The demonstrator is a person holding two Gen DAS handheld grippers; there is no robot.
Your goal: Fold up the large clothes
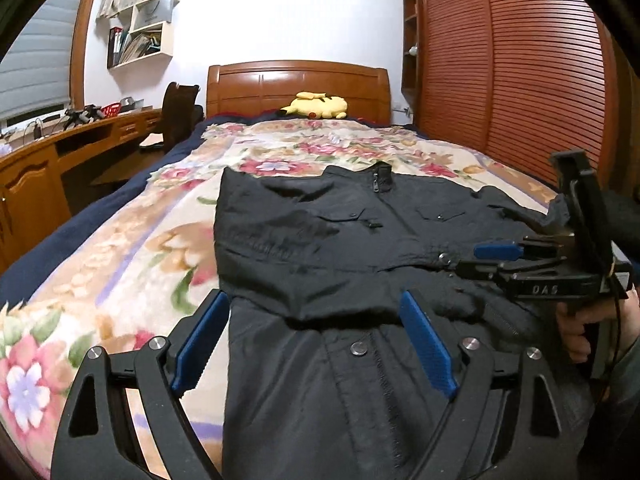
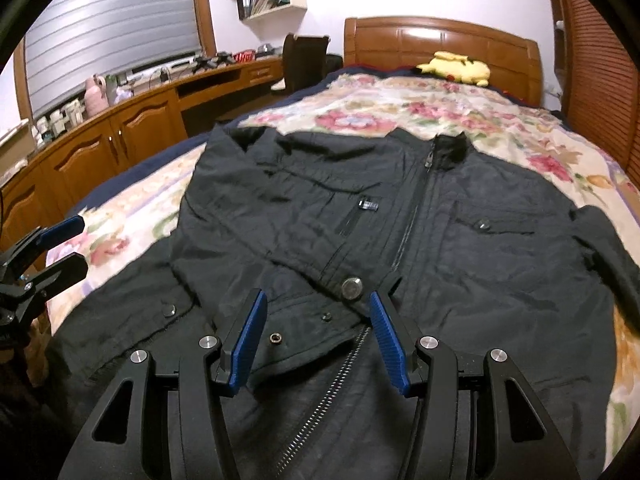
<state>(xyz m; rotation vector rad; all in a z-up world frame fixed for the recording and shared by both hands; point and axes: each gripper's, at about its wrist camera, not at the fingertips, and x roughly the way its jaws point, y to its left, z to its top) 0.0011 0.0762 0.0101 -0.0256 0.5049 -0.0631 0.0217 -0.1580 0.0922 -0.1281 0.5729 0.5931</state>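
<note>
Books fill the wall shelf (image 1: 142,24), while the black jacket (image 2: 400,220) lies flat on the bed (image 1: 120,240), left gripper (image 1: 314,344) and right gripper (image 2: 318,344) hovering low over its hem, jaws apart.

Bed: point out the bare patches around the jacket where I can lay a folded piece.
Free blanket lies between the jacket collar and the plush, and in a strip left of the jacket up to the bed's edge. Near the foot it is crowded: jacket, left gripper and right gripper, both open.
</note>
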